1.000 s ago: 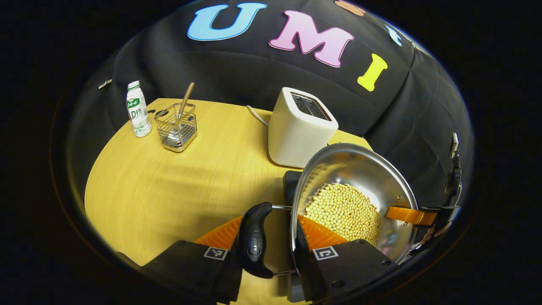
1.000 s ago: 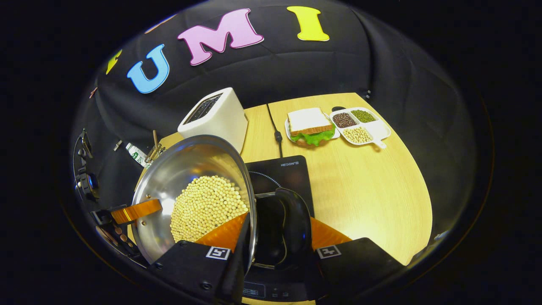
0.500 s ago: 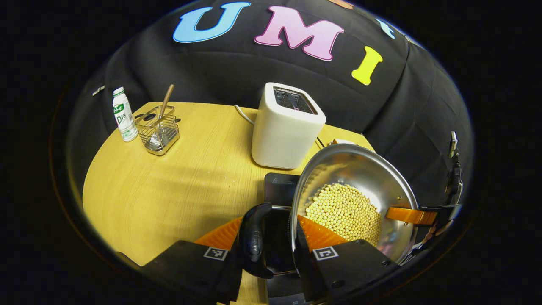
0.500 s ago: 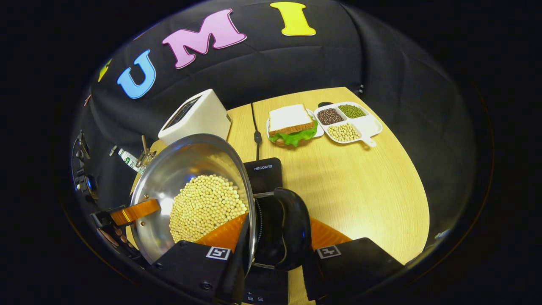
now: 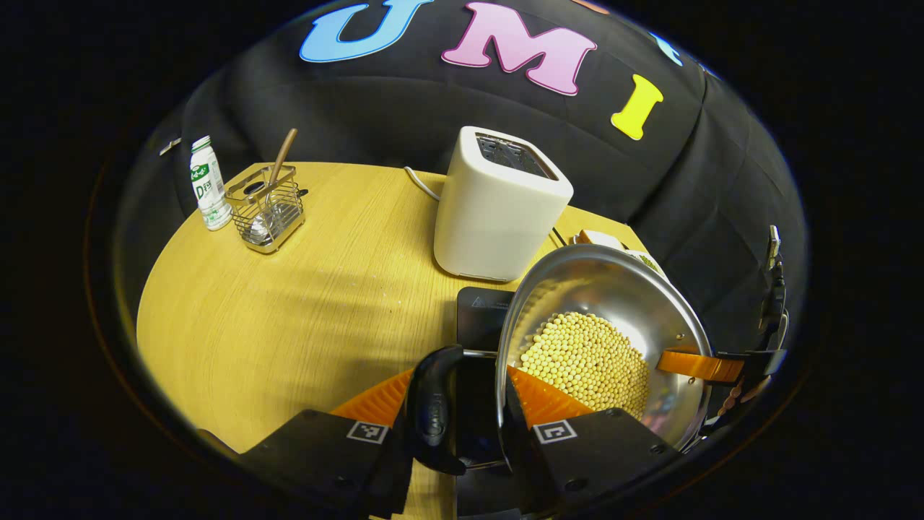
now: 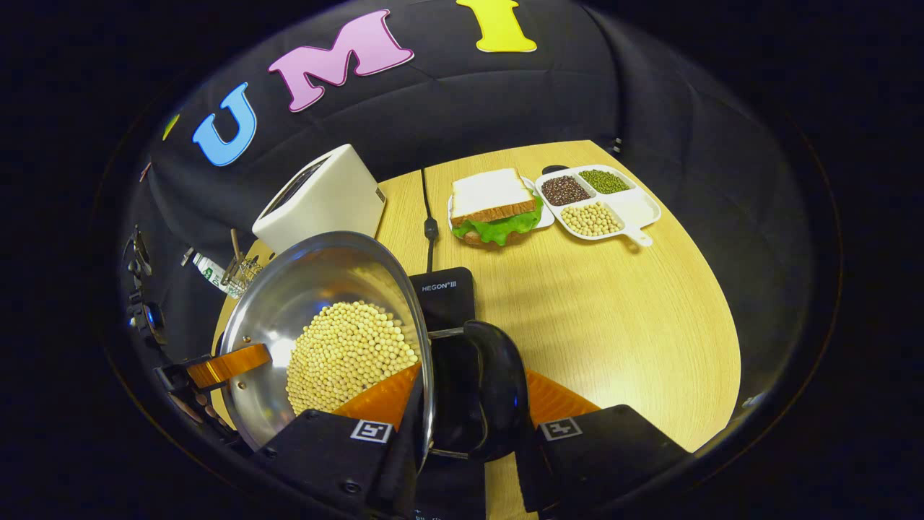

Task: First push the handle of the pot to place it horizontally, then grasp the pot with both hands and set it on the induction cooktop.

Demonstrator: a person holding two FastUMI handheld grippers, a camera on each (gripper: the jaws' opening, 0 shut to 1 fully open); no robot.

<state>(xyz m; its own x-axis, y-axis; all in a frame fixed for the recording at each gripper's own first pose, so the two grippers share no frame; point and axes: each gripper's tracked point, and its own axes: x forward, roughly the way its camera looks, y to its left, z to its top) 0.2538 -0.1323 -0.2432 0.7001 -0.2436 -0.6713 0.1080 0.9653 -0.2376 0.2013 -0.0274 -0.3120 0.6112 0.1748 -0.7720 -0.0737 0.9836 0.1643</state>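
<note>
A steel pot [image 5: 613,282] holding soybeans [image 5: 585,361] hangs between both grippers over the black induction cooktop [image 5: 480,318]. My left gripper [image 5: 458,383] is shut on the pot's black side handle [image 5: 433,412], with one finger outside the handle and the other inside the pot wall. In the right gripper view, my right gripper [image 6: 473,375] is shut the same way on the opposite black handle [image 6: 498,390] of the pot [image 6: 310,282], above the cooktop [image 6: 447,296]. Each view shows the other gripper's finger hooked over the far rim.
A white toaster [image 5: 498,209] stands just behind the cooktop on the wooden table [image 5: 289,318]. A bottle [image 5: 208,184] and a wire basket [image 5: 267,213] with a spoon stand far left. A sandwich plate [image 6: 494,206], a divided bean dish [image 6: 599,202] and a cord [image 6: 427,217] lie on the right.
Both grippers have carried the pot farther over the cooktop and closer to the toaster. More of the cooktop now lies under the handles. Both grips are unchanged.
</note>
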